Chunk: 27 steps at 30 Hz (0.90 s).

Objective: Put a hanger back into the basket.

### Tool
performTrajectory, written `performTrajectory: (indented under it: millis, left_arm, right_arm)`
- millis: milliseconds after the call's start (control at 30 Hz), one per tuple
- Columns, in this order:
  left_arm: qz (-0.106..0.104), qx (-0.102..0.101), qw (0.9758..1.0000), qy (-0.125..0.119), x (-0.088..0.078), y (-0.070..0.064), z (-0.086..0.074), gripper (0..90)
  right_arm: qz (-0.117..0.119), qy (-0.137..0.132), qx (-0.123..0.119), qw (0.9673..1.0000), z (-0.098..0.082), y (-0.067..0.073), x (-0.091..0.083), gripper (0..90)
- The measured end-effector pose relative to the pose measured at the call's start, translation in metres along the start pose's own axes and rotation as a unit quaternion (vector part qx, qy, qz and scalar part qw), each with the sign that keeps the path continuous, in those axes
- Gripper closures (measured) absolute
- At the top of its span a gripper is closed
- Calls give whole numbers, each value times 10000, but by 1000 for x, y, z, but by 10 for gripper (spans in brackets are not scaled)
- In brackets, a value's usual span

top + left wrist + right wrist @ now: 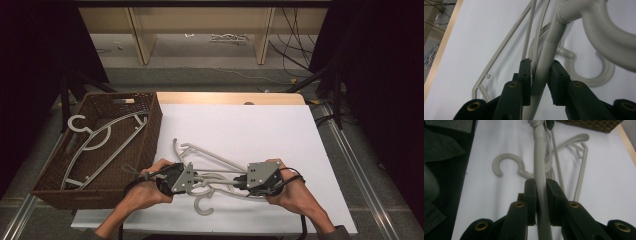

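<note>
Hanger (220, 187): lay on the white table (280, 130) atop a small pile of others, just right of the wicker basket (150, 125).
Left gripper (539, 75): jaws had closed on its arm.
Right gripper (540, 192): clamped narrow on the same arm.
Basket: already held one hanger.
Advice: lifting both ends level, with the hook freed of the pile before swinging left, looked wisest.
</note>
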<state>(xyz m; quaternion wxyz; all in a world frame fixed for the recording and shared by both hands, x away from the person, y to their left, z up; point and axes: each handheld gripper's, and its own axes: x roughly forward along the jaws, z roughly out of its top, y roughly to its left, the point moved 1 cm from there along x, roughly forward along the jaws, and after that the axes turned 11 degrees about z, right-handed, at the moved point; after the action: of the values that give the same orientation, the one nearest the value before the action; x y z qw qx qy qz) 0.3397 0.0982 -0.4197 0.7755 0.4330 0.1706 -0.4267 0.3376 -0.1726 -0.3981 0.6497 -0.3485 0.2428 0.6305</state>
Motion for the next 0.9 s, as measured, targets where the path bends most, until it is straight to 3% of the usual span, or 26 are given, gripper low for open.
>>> performTrajectory:
  millis: [100, 200, 267, 300, 367, 400, 500, 567, 633, 733, 767, 800, 900]
  left_arm:
    - [-46, 14, 10000, -43, -3, 1, 2, 752]
    - [-134, -254, 9993, -235, -7, 2, 5, 770]
    - [-174, -261, 9992, -259, -9, 2, 6, 788]
    - [-319, -539, 9975, -317, -11, 3, 8, 792]
    - [-311, -611, 9972, -303, -12, 4, 9, 794]
    - [-387, -832, 9954, -291, -12, 3, 9, 794]
    - [-407, -1136, 9922, -303, -13, 6, 9, 794]
    - [-343, -1262, 9911, -249, -15, 10, 7, 795]
    - [-341, -1451, 9886, -223, -17, 14, 5, 795]
    - [-328, -1794, 9829, -264, -20, 20, 0, 795]
    - [-328, -1937, 9800, -318, -21, 21, -1, 795]
    - [-315, -2001, 9788, -300, -22, 24, -2, 795]
    - [-280, -2350, 9709, -380, -26, 28, -5, 794]
  right_arm:
    - [-57, -61, -8, 10000, -1, -1, -2, 778]
    - [-214, -121, 157, 9996, -1, -4, -5, 752]
    - [-239, -114, 167, 9995, -2, -6, -6, 750]
    - [-409, -155, 281, 9986, -3, -7, -8, 724]
    - [-536, -200, 452, 9973, -4, -9, -9, 701]
    - [-577, -264, 526, 9966, -4, -10, -10, 693]
    - [-859, -342, 573, 9941, -3, -11, -11, 648]
    - [-1027, -479, 787, 9904, -1, -11, -14, 582]
    - [-1209, -709, 1066, 9844, 1, -12, -18, 499]
    - [-1369, -994, 1446, 9749, 2, -13, -23, 424]
    - [-1405, -1060, 1567, 9718, 2, -13, -25, 408]
    - [-1507, -1202, 1650, 9673, 3, -13, -26, 388]
    - [-1553, -1420, 1849, 9600, 3, -13, -29, 349]
